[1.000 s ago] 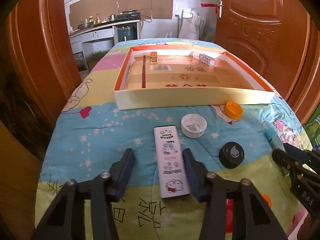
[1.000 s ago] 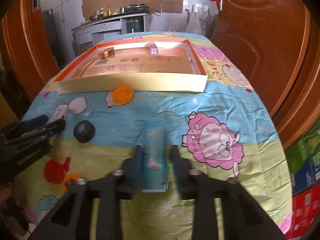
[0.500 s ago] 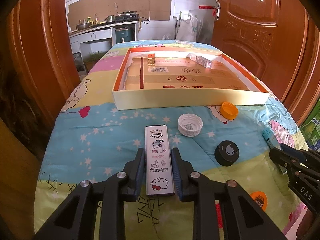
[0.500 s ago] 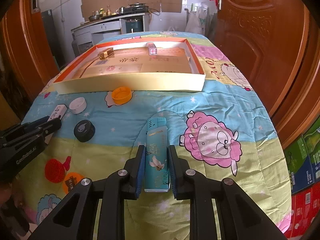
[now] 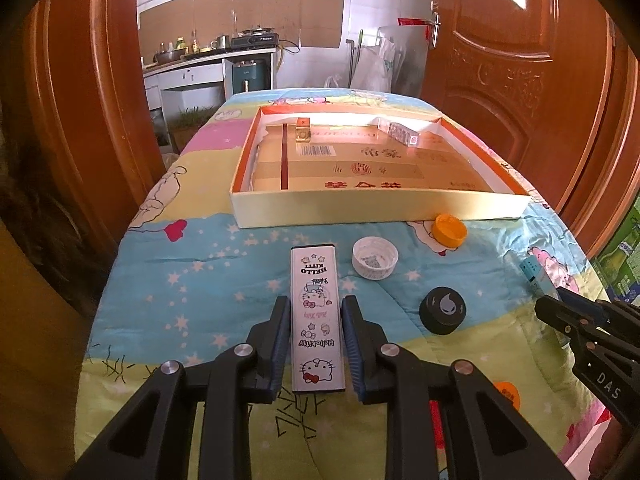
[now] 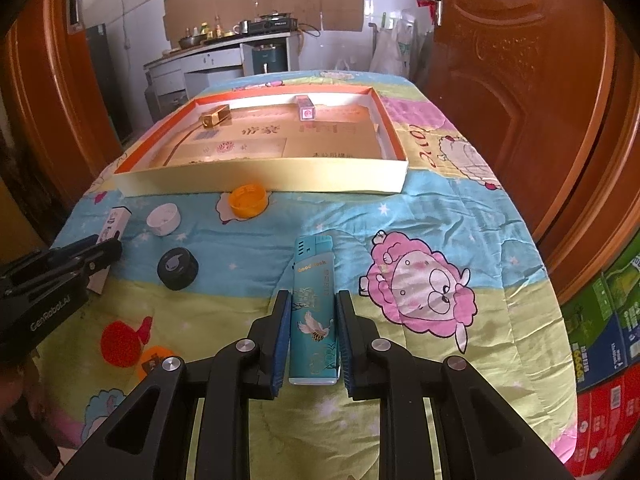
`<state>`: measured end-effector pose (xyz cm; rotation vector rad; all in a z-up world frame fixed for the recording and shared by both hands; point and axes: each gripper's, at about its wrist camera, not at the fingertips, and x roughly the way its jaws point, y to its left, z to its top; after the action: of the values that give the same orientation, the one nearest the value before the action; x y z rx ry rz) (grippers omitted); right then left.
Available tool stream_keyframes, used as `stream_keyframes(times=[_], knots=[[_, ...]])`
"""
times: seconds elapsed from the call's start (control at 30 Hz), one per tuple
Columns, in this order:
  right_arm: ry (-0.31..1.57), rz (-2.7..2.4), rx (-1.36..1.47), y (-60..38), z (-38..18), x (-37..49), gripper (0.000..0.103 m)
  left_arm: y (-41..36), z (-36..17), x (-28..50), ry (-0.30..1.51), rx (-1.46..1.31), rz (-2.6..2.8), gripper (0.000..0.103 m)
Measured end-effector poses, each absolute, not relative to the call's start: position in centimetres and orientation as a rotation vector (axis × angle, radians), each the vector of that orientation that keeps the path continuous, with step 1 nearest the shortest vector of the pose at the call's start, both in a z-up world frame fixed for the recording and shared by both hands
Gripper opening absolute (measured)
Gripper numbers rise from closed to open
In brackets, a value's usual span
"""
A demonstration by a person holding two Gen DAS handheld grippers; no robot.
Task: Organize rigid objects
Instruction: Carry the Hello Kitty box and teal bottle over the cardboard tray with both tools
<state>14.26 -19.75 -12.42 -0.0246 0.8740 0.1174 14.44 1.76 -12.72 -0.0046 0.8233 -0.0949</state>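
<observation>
Your left gripper [image 5: 316, 340] is clamped on the white Hello Kitty lighter [image 5: 317, 312], pads tight against both long sides, the lighter lying flat on the cartoon quilt [image 5: 192, 280]; those jaws have just closed in on it. Your right gripper [image 6: 313, 340] is pinched shut on the teal lighter [image 6: 314, 308], also lying flat on the quilt, top end pointing toward the box. Just right of the white lighter sit a white cap [image 5: 375, 258] open side up and a black cap [image 5: 443, 310]; an orange cap [image 5: 450, 231] rests right against the front wall of the shallow cardboard box [image 5: 360, 212]. Inside the box, near the back wall, are a small gold case [image 6: 215, 117] on the left and a clear pink-ended case [image 6: 306, 108] toward the middle. Wooden doors flank the table, a kitchen counter behind.
</observation>
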Motion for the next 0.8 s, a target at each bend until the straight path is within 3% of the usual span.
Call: stream_keyframes(times=[0.8], knots=[[0.825, 0.138, -0.003, -19.3, -9.2, 15.3, 0.022, 1.9, -9.0, 14.9, 0.767, -0.030, -0.132, 0.026]])
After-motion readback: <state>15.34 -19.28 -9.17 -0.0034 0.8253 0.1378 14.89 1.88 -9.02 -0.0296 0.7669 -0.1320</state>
